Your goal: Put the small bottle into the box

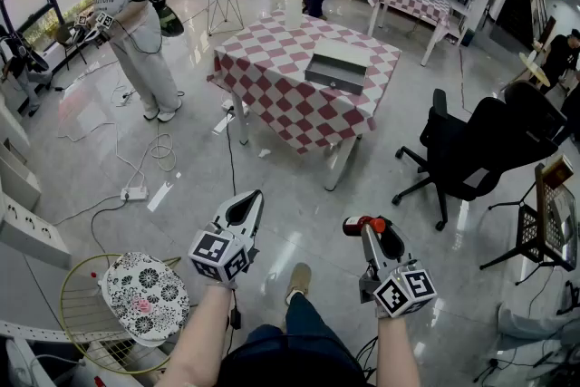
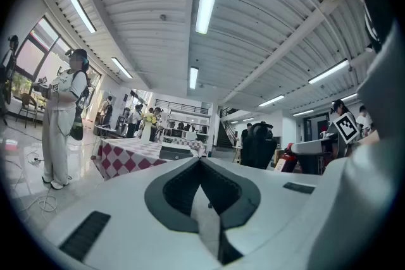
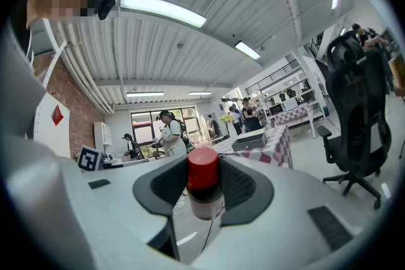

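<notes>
The small bottle (image 1: 356, 227), dark with a red cap, sits between the jaws of my right gripper (image 1: 367, 227), which is shut on it. In the right gripper view the small bottle (image 3: 204, 190) stands upright at the jaw tips of the right gripper (image 3: 204, 202). My left gripper (image 1: 253, 197) is shut with nothing in it; in the left gripper view the left gripper (image 2: 201, 162) has its jaws meeting at the tip. Both grippers hang over the floor, well short of the table. The grey box (image 1: 337, 66) lies on a red-and-white checkered table (image 1: 272, 100) ahead; the box (image 3: 248, 143) looks far off.
Another person (image 1: 136, 32) with grippers stands at the far left. Black office chairs (image 1: 476, 154) are on the right of the table. A floral-cushioned stool (image 1: 143, 296) is at my lower left. Cables and a power strip (image 1: 134, 192) lie on the floor. A flower vase (image 1: 292, 0) stands behind the table.
</notes>
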The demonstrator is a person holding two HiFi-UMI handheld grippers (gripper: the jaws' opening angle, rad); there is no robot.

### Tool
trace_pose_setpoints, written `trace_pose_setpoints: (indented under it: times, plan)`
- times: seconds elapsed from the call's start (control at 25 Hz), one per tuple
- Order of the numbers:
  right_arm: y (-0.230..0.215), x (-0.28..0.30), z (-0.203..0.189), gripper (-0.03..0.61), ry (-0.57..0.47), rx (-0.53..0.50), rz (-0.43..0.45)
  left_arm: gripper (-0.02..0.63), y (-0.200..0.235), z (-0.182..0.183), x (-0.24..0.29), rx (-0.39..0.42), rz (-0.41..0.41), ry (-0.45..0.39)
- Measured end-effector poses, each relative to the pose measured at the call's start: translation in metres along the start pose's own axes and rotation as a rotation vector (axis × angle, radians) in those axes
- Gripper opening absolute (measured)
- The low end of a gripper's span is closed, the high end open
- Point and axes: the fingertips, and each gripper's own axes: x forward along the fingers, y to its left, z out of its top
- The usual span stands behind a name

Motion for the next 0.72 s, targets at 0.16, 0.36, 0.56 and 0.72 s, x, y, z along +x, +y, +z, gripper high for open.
trace_pose_setpoints:
  times: [0.16,0.36,0.56,0.72]
  plan:
    - [-0.014,0.033,-0.006,0.147,0.007,0.013,-0.009,-0.008,0.02,-0.004,0.026,-0.013,-0.009,0.008]
    - [-0.024,0.083,-0.007,0.147,0.047,0.006,0.019,-0.008,0.054,-0.013,0.06,-0.026,-0.003,0.033]
    - [-0.048,0.131,0.001,0.147,0.054,0.013,0.038,-0.008,0.082,-0.005,0.102,-0.02,0.013,0.031]
    - [-0.065,0.161,0.011,0.147,0.063,0.004,0.061,-0.008,0.097,0.002,0.136,-0.025,0.027,0.025]
